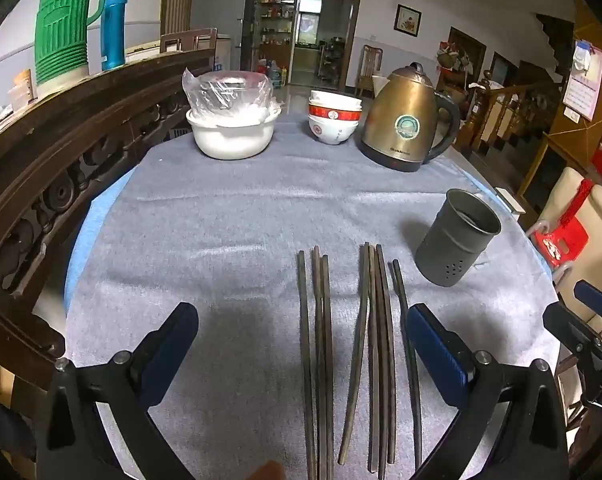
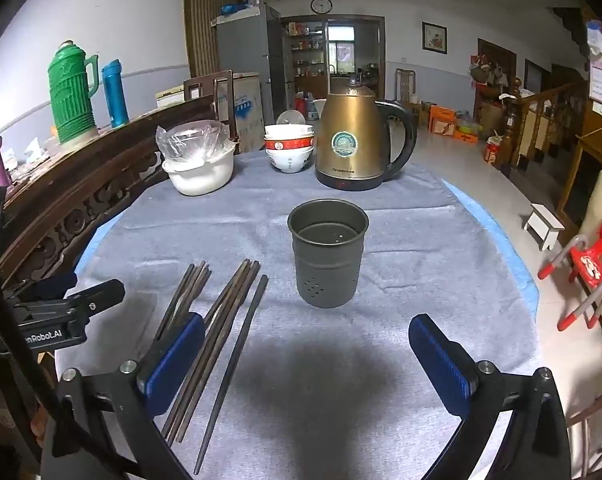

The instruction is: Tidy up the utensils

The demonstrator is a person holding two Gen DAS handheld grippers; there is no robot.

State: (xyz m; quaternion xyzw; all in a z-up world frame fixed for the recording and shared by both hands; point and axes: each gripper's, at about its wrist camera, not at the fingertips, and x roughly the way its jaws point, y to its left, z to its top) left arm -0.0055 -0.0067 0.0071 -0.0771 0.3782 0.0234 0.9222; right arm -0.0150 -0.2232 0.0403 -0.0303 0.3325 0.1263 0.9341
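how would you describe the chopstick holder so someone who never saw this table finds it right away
Start at the brass-coloured electric kettle at the far edge of the grey cloth. Nearer the camera stands an upright dark grey metal cup, just right of the loose chopsticks. It is the only open-topped cylinder, with small drain holes low on its wall.

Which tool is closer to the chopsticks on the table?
Left. The left tool hangs open right over the chopsticks, which lie between its fingers. The right tool is off to their right, facing the cup.
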